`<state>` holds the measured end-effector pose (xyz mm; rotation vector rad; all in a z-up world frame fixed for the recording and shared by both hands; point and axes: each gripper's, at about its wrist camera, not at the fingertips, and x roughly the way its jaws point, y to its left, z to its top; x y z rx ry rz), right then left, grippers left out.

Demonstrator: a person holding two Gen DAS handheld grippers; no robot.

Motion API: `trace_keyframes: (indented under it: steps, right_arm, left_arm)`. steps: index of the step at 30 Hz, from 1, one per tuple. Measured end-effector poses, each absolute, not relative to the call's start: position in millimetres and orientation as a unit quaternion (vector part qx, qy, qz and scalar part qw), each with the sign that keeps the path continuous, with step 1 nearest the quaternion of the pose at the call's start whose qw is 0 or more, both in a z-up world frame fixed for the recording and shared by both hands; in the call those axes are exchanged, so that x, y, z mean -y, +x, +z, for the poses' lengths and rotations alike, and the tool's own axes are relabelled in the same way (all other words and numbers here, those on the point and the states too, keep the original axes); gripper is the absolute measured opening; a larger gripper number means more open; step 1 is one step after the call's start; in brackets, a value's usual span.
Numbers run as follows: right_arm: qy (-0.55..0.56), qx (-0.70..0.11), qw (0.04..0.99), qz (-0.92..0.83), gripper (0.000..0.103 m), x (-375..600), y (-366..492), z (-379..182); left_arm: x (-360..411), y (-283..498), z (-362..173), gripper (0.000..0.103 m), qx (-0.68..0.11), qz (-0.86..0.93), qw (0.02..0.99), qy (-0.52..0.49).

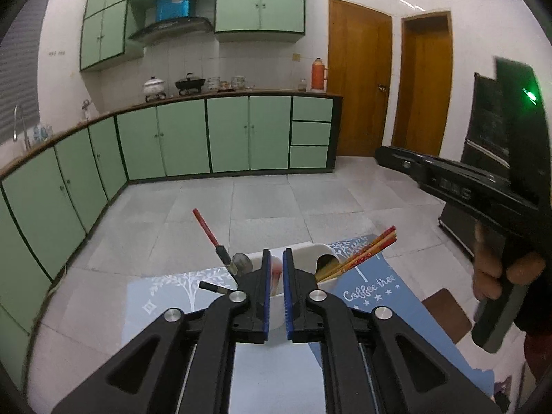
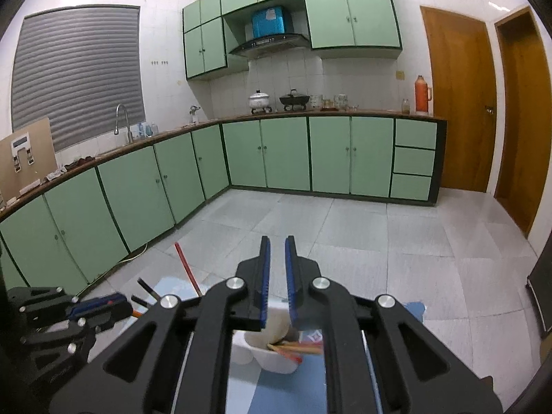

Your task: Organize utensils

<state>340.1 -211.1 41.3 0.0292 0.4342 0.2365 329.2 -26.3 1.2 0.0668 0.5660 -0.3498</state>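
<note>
Both grippers, left and right, hover with jaws narrowly parted, gripping nothing. Below sits the white holder (chopsticks poking out).

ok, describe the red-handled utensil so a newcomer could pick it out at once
Start at the blue mat with white tree prints, then the white utensil holder on it. From the holder's left compartment, the red-handled utensil leans up and left; its red stick with a black collar sets it apart from the orange chopsticks fanning right.
</note>
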Motion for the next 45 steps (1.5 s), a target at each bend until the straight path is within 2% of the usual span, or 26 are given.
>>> trace_keyframes:
  steps: [1, 5, 10, 19, 25, 33, 45]
  right_arm:
    - [0.014, -0.213, 0.970, 0.116, 0.024, 212.6, 337.0, 42.4]
    - [0.012, -0.195, 0.974, 0.113, 0.036, 222.6, 313.0, 48.7]
    - [0.013, -0.184, 0.977, 0.106, 0.055, 233.7, 270.9, 48.6]
    - [0.043, -0.214, 0.971, 0.100, 0.087, 242.6, 202.9, 23.9]
    - [0.049, -0.230, 0.966, 0.107, 0.096, 237.8, 165.2, 18.0]
    - [0.022, -0.233, 0.965, 0.118, 0.098, 223.6, 124.0, 18.3]
    - [0.019, -0.211, 0.967, 0.143, 0.097, 215.9, 73.7, 36.7]
  left_arm:
    - [25.1, 329.5, 0.3, 0.012, -0.279, -0.172, 0.944, 0.027]
    - [18.3, 316.2, 3.9, 0.026, -0.263, -0.163, 0.951, 0.014]
    - [5.0, 285.3, 13.2, 0.051, -0.237, -0.144, 0.961, -0.011]
    - [-9.1, 225.0, 11.5, 0.078, -0.222, -0.107, 0.969, -0.031]
    - [-8.0, 191.4, 2.0, 0.088, -0.229, -0.094, 0.969, -0.026]
    - [-1.1, 153.8, 6.7, 0.095, -0.229, -0.088, 0.970, -0.004]
    - [10.8, 99.2, 21.5, 0.095, -0.198, -0.100, 0.975, 0.006]
